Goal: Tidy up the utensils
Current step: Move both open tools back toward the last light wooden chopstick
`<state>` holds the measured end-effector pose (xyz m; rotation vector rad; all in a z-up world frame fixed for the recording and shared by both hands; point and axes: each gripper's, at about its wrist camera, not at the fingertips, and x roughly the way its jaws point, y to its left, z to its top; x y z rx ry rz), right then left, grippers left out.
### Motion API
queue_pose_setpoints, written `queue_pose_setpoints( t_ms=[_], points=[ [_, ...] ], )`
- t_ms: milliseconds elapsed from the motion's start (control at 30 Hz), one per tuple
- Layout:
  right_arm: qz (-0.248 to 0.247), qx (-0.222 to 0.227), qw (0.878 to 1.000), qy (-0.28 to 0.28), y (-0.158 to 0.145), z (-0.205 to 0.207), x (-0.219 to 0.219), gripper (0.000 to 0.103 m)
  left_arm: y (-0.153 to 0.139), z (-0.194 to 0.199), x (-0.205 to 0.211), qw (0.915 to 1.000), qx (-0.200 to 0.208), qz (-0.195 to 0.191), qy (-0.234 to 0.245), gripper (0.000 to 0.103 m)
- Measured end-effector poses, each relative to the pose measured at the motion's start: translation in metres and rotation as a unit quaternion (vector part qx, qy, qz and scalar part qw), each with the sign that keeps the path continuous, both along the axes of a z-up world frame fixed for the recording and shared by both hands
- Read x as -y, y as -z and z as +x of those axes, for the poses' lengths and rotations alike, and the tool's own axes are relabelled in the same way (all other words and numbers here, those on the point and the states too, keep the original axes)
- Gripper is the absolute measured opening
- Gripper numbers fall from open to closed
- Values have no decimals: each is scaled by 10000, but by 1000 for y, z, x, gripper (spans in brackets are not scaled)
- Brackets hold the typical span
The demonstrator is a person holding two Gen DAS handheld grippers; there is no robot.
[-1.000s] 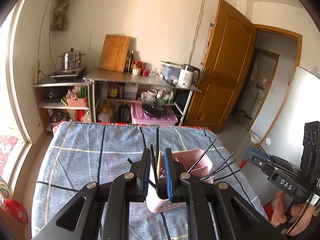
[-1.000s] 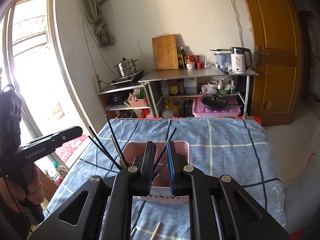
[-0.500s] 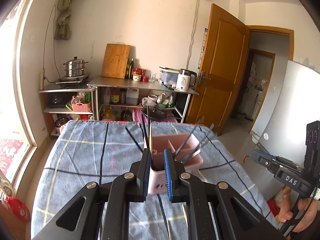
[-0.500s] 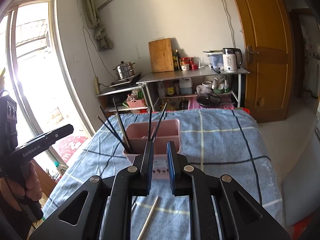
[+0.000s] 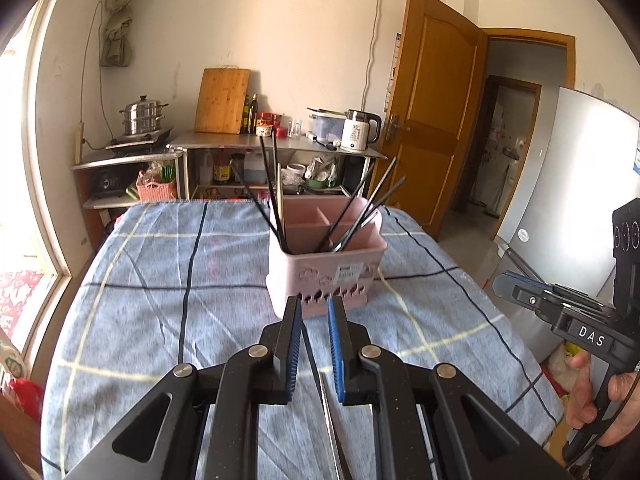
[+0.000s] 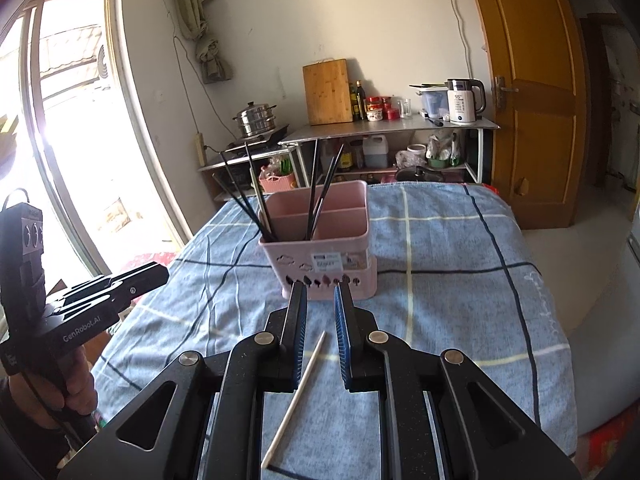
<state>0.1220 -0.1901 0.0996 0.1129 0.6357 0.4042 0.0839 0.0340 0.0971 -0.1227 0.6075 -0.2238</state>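
A pink utensil holder (image 5: 326, 256) (image 6: 320, 248) stands upright on the blue checked cloth (image 5: 180, 280), with several black chopsticks (image 5: 276, 184) leaning out of its compartments. My left gripper (image 5: 314, 304) hovers just short of the holder's near wall, its jaws a narrow gap apart and empty. A dark and silvery chopstick (image 5: 320, 376) lies on the cloth under that gap. My right gripper (image 6: 322, 292) is also just short of the holder, narrowly open and empty. A pale chopstick (image 6: 300, 392) lies on the cloth below it.
Behind the table stands a metal rack (image 5: 280, 146) with a kettle (image 5: 358, 130), a cutting board (image 5: 222, 100) and a steamer pot (image 5: 142, 116). There is a wooden door (image 5: 432, 112) to the right and a window (image 6: 72, 140) to the left. A hand (image 6: 76, 384) holds the other gripper.
Both grippers have drawn back from the pink holder and sunk towards the cloth. The holder now stands in front of the fingertips, and the loose chopsticks have come into view beneath them.
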Motion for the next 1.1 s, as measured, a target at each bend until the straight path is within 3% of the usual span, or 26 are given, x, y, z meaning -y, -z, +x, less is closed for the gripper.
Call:
queue_pose_setpoints(
  t_ms=[533,1100],
  points=[
    [-110,-563,9983,-135,45,-18,-8,15,61,-8,3,9970,-769,-38,109,13],
    [-236,-1041,9940,-257,76,-1,-18,15,128,38,32,9868,-1570,57,403,13]
  ],
)
